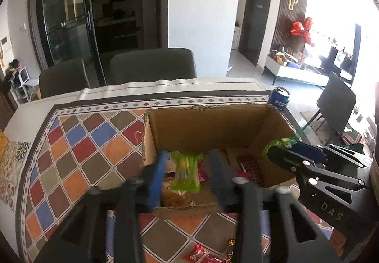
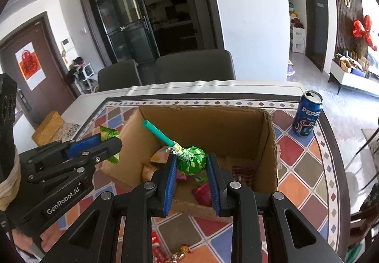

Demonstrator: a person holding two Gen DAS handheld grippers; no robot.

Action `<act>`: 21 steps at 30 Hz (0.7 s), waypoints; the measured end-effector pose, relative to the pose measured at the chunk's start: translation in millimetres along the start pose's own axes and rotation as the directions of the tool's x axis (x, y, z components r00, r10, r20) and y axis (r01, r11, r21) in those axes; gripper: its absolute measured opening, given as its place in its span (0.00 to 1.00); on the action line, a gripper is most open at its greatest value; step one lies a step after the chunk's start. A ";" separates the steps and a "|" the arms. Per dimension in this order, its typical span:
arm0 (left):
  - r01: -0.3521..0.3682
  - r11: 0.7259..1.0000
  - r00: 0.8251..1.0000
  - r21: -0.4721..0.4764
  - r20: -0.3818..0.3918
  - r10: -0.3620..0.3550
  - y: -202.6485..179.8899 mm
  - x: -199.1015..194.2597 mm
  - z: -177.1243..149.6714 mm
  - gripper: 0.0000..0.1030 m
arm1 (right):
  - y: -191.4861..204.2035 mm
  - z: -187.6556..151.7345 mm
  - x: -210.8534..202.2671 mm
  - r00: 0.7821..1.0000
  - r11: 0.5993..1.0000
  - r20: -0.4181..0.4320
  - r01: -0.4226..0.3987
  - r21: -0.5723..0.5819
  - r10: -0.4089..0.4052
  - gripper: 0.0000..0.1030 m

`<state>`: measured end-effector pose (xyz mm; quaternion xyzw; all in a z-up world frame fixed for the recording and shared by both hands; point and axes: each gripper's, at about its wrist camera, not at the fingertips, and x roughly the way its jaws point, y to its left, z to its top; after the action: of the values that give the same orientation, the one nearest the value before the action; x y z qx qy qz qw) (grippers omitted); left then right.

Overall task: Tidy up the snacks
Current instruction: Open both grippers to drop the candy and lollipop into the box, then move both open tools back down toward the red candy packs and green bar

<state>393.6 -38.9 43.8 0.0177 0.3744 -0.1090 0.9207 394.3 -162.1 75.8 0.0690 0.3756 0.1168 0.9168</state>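
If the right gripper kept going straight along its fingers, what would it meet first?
Probably the snacks piled in the cardboard box: the right gripper, holding a green lollipop, points down into its open top. Depth is unclear.

home dining room: table point(image 2: 308, 156), chairs point(image 2: 196, 66), tv stand point(image 2: 350, 78).

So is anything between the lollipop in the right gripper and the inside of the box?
Nothing visible. The right gripper holds the green lollipop over the open cardboard box, which has no lid or flap across its top. Below lie only snacks already in the box. The left gripper is off at the box's left wall.
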 end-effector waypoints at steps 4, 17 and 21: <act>-0.011 1.000 1.000 0.008 0.001 0.011 0.8 -5.9 -4.4 0.44 | -4.4 -1.0 0.8 0.999 0.999 -0.004 0.032 0.020 -0.032 0.43; -0.017 0.998 0.999 0.058 0.035 0.015 -2.6 -41.7 -40.4 0.47 | 8.2 -28.7 -28.9 0.999 1.000 0.031 0.010 -0.004 -0.010 0.42; -0.026 0.997 0.999 0.070 0.048 0.022 -2.9 -50.7 -50.5 0.48 | 14.0 -37.4 -35.6 1.000 1.000 0.028 -0.005 -0.011 0.005 0.42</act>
<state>323.1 -26.5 42.8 0.0523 0.3480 -0.1115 0.9294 341.1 -156.6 76.3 0.0668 0.3618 0.1201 0.9221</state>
